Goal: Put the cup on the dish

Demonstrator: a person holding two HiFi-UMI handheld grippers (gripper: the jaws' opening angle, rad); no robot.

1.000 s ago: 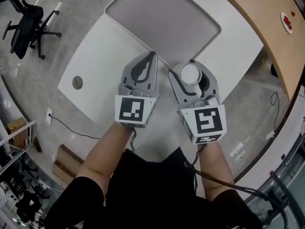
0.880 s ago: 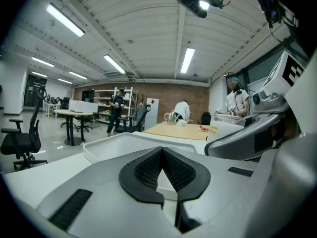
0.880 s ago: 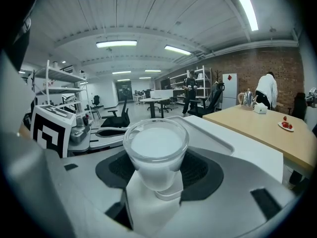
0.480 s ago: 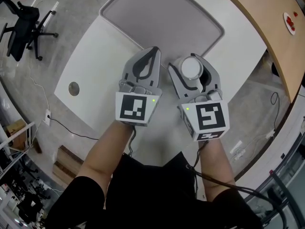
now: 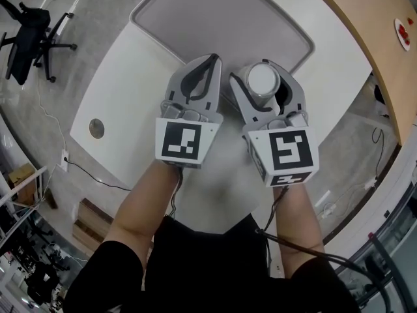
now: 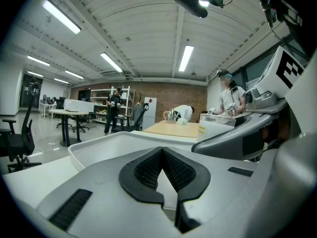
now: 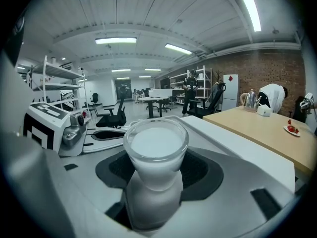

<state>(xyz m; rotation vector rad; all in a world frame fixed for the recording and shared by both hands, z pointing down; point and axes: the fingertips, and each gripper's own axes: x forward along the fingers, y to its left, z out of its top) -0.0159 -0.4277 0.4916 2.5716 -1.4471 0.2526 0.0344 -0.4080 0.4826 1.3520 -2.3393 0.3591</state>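
Note:
A small translucent cup (image 5: 263, 81) with a milky white inside stands upright between the fingers of my right gripper (image 5: 264, 75), which is shut on it. In the right gripper view the cup (image 7: 156, 148) fills the middle, clamped low on its body by the black pads (image 7: 198, 175). The dish is a wide grey tray (image 5: 215, 18) with a white rim on the white table (image 5: 130, 90). The cup is at the tray's near corner. My left gripper (image 5: 210, 60) is beside it on the left, shut and empty, its pads (image 6: 148, 170) meeting over the tray rim (image 6: 94, 150).
A round hole (image 5: 96, 128) is in the table's left corner. A curved wooden table (image 5: 365, 31) with a small plate (image 5: 405, 32) runs along the right. A black office chair (image 5: 26, 28) stands on the floor at far left. People stand far back in the room.
Both grippers have moved forward side by side toward the tray, the right one carrying the cup up to the tray's near corner. Neither jaw has changed.

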